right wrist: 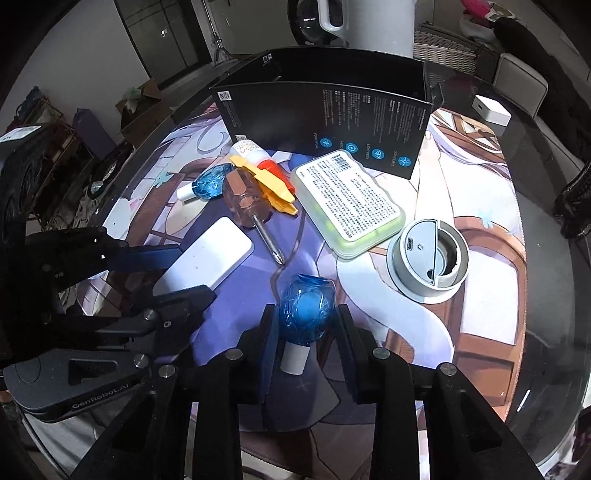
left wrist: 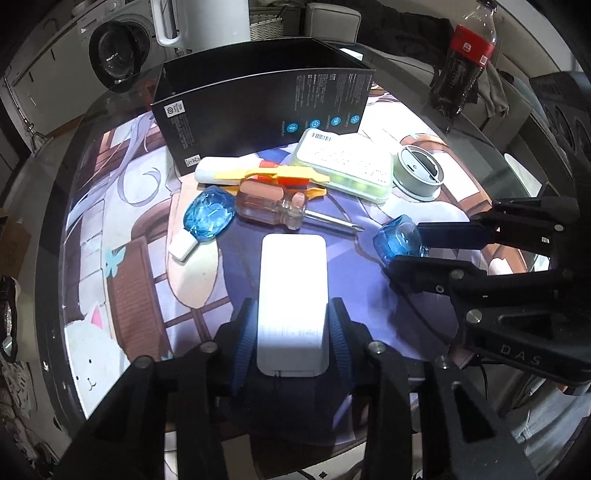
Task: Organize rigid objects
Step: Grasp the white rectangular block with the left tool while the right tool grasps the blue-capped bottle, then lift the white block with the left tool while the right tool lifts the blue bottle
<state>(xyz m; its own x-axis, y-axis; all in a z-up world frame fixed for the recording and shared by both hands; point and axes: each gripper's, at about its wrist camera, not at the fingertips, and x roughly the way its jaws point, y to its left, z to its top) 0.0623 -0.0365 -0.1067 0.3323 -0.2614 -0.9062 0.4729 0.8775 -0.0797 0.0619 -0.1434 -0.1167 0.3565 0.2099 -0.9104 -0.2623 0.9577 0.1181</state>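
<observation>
Screwdriver (left wrist: 284,212) lies between power bank (left wrist: 293,295) and box (left wrist: 258,110).

This looks like a room in a home. A washing machine (left wrist: 118,55) with a round door stands behind the round glass desk (left wrist: 55,236). A woven basket (left wrist: 264,24) sits near it. A cola bottle (left wrist: 463,62) stands on the desk edge. A big cartoon mat (left wrist: 122,221) with a white cat covers the desk. Clothes lie on a pale sofa (right wrist: 521,79), and cardboard boxes (right wrist: 142,107) sit on the floor.
</observation>
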